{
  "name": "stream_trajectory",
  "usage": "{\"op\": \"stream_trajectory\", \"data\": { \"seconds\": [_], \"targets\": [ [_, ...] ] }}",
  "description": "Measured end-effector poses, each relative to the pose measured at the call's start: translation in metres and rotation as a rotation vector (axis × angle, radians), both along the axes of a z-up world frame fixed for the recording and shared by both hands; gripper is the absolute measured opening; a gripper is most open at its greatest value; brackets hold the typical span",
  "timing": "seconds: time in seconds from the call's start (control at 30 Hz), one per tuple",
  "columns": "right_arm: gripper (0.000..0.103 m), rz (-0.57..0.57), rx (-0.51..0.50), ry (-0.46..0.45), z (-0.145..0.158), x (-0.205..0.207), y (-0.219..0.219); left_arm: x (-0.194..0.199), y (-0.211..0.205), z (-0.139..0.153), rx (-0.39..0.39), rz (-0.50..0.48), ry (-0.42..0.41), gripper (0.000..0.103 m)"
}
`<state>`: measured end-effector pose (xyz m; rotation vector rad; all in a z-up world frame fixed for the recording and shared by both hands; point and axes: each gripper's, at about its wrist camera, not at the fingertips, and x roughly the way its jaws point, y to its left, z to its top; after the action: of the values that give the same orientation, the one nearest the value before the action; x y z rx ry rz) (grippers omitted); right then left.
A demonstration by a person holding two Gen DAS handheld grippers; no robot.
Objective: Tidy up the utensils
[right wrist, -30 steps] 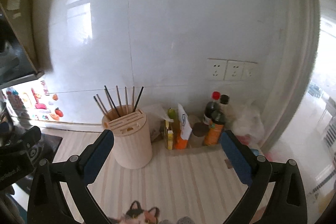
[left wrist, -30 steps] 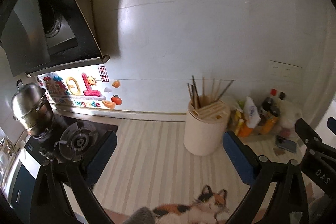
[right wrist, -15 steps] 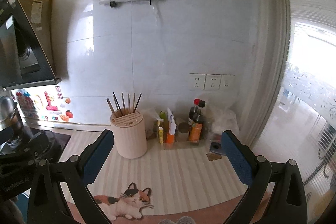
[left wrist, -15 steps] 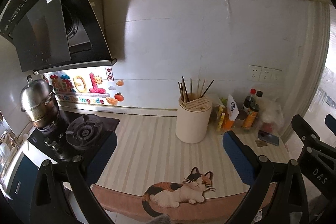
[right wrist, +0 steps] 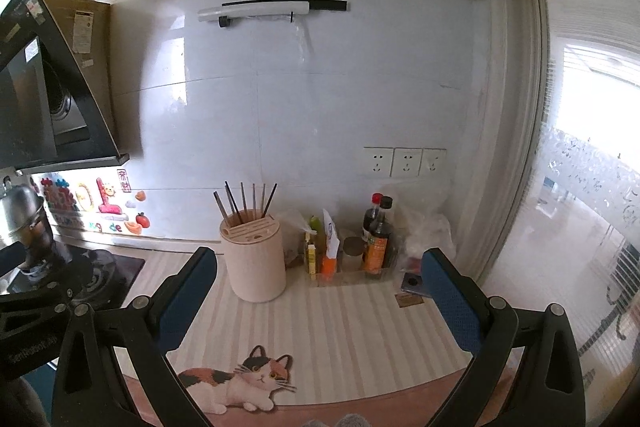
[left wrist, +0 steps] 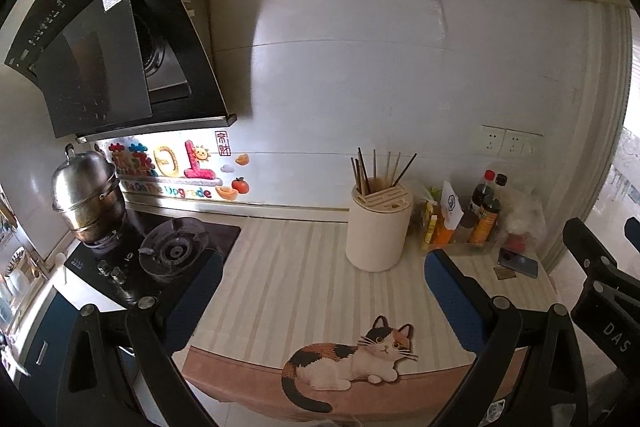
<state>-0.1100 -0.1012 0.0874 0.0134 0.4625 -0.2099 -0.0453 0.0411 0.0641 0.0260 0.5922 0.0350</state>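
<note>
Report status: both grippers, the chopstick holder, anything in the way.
Left gripper open, empty. Right gripper open, empty. Chopsticks upright in the beige holder on the counter; nothing gripped. Path to holder clear; bottles stand to its right.

Chopsticks (right wrist: 245, 202) upright in holder (right wrist: 255, 259)

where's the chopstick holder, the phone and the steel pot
chopstick holder (right wrist: 256, 263), right wrist view, on its cream side wall
phone (left wrist: 518, 262), left wrist view, on the middle of its dark back
steel pot (left wrist: 86, 193), left wrist view, on its shiny domed lid and body
</note>
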Motion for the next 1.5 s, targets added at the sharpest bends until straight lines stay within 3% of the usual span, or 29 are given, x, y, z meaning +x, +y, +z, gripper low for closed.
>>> {"op": "stream_trajectory", "data": {
  "seconds": [0.7,1.5],
  "targets": [
    [0.103,0.029,-0.001,0.051,-0.020,0.011,0.007,0.001,0.012,-0.009,0.012,0.019,0.015,0.103],
    [0.103,0.034,-0.015,0.072,-0.023,0.010,0.013,0.000,0.011,-0.015,0.012,0.009,0.030,0.103]
  ]
}}
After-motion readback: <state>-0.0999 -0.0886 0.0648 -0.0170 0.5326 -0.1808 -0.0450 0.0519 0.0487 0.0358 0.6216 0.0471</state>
